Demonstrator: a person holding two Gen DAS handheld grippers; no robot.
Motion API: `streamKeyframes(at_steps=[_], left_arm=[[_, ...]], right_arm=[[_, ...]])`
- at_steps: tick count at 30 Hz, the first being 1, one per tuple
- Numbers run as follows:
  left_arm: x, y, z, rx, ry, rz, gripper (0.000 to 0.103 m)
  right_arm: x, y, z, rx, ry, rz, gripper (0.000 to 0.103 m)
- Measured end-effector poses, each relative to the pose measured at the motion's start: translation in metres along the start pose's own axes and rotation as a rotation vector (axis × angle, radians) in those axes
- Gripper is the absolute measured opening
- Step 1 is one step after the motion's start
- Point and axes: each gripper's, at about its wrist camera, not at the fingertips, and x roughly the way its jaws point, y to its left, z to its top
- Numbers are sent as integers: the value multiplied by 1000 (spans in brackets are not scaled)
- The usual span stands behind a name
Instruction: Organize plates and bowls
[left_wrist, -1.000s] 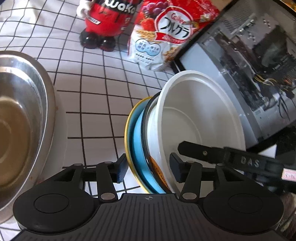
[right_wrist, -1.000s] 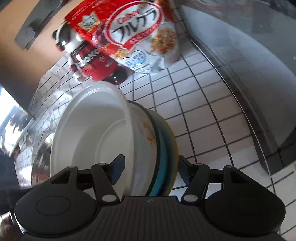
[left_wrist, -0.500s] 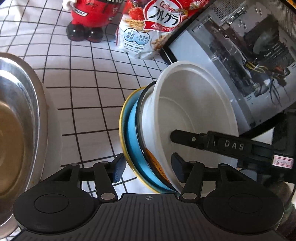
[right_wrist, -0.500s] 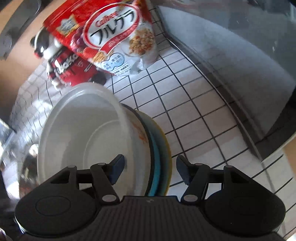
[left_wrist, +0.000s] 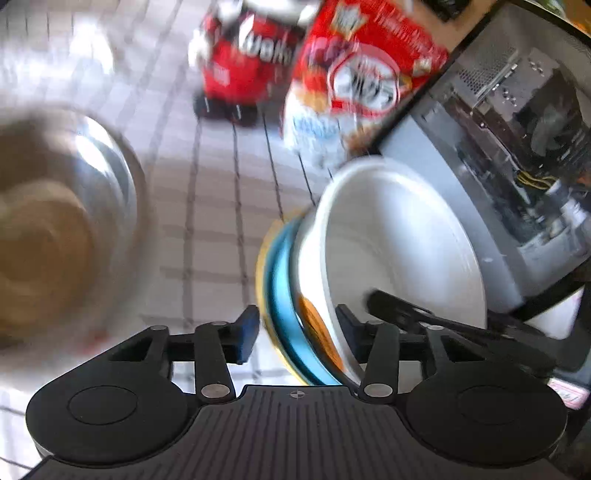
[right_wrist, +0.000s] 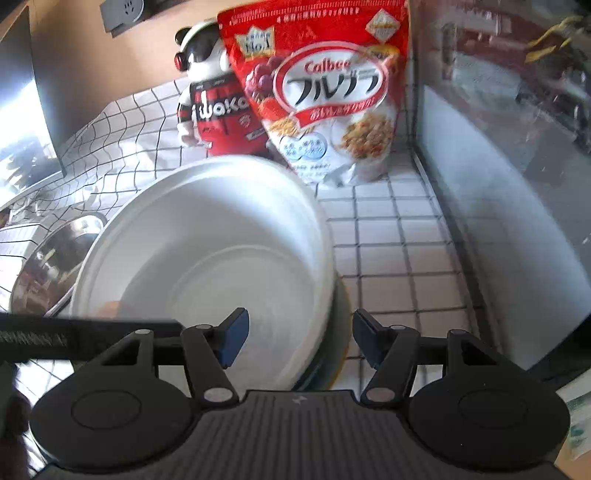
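White-tiled counter (right_wrist: 388, 258), tan wall (right_wrist: 110, 74) – right jaws grip dish stack (right_wrist: 207, 251), left jaws closing too

Bright daylight, left view motion-blurred (right sharper), steel bowl (left_wrist: 74, 206) glare, fisheye-bent edges

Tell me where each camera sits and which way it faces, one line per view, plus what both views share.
Left wrist: on the left gripper, angled down at the tilted dish stack, its jaws closing astride the rim; steel bowl left.
Right wrist: on the right gripper, angled down at the same stack's opposite rim.
Shared: the stack, the steel bowl, cereal bag, panda figure, and each shows the other gripper.
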Motion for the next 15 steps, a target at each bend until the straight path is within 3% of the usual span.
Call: streamKeyframes(at_steps=[3, 6, 10, 15], left_arm=[[-14, -15, 3, 94, -49, 62, 40], [-11, -20, 3, 72, -41, 110, 35], [-4, -19, 6, 29, -17, 135, 32], [2, -27, 3, 69, -7, 194, 31]], right_arm=[[-10, -3, -2, -11, -65, -22, 63], [-14, -8, -4, 15, -125, -8, 63], [-8, -10, 2, 13, -44, 66, 63], [-1, -5, 8, -27, 15, 62, 63]])
